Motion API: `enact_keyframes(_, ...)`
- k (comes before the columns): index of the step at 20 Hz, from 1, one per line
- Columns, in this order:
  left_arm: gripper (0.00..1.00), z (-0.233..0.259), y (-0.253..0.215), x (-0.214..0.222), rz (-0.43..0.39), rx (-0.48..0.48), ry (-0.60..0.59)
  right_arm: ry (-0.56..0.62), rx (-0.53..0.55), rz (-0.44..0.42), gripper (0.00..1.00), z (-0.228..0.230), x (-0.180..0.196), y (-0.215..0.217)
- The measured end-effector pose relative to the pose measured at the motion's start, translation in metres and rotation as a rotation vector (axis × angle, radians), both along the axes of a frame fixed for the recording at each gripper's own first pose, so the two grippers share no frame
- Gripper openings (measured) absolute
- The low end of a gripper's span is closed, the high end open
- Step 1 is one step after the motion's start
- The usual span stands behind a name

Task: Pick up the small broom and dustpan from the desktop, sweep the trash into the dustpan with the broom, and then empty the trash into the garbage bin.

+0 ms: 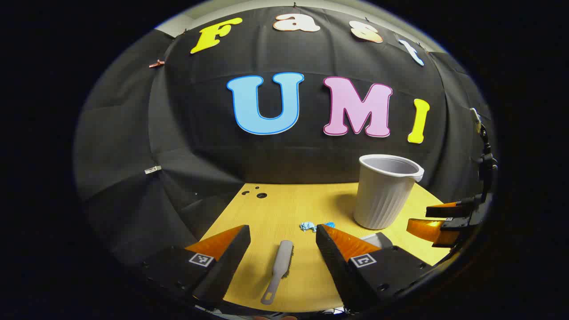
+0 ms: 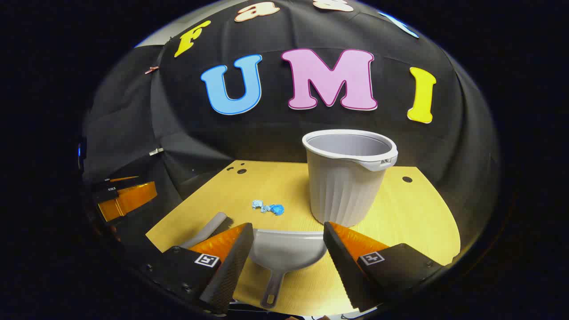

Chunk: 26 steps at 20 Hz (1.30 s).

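1. In the left gripper view, the left gripper (image 1: 282, 238) has its two fingers spread wide apart and holds nothing.
2. Between those fingers, lower down on the wooden desktop (image 1: 284, 204), lies the small broom (image 1: 278, 271). Its long axis runs roughly away from the camera, leaning slightly right at the far end. The handle end, with a hanging hole, points toward the camera; the bristle end points away.
3. In the right gripper view, the right gripper (image 2: 288, 235) is also open wide and empty.
4. The dustpan (image 2: 284, 253) lies flat on the desktop between its fingers. Its handle points toward the camera, and its wide scoop faces away, toward the bin.
5. Both grippers hover low over the near edge of the desktop, aimed forward and tilted slightly down.
6. A small crumpled piece of blue trash (image 2: 269, 207) sits on the desktop beyond both tools, left of the bin.
7. The garbage bin (image 2: 349, 178), pale and ribbed, stands upright just behind the dustpan.
8. In the left gripper view, the right gripper appears at the far right edge, beside the bin.
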<state>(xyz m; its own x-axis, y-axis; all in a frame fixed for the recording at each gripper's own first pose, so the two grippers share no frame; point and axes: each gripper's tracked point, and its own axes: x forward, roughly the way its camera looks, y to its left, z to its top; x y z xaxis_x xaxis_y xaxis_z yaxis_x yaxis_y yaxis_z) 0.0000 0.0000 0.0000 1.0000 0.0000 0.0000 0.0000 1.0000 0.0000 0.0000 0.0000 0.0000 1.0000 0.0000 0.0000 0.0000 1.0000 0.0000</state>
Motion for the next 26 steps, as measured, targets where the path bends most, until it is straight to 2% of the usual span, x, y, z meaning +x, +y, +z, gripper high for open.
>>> enact_keyframes(6, 0.96, -0.007, 0.015, 0.030, -0.029, -0.010, 0.041, 0.066, 0.027, -0.024, 0.99, -0.012, 0.015, 0.009)
enact_keyframes(12, 0.96, -0.044, 0.026, 0.046, -0.078, -0.084, 0.149, 0.116, 0.027, -0.037, 0.99, -0.023, 0.020, 0.020)
enact_keyframes(16, 0.96, -0.070, 0.028, 0.055, -0.101, -0.086, 0.217, 0.145, 0.037, -0.045, 0.99, -0.029, 0.025, 0.023)
enact_keyframes(23, 0.96, -0.147, 0.022, 0.081, -0.159, -0.064, 0.458, 0.190, 0.051, -0.064, 0.99, -0.038, 0.023, 0.024)
enact_keyframes(26, 0.96, -0.210, 0.024, 0.102, -0.154, -0.012, 0.630, 0.234, 0.064, -0.096, 0.99, -0.054, 0.016, 0.016)
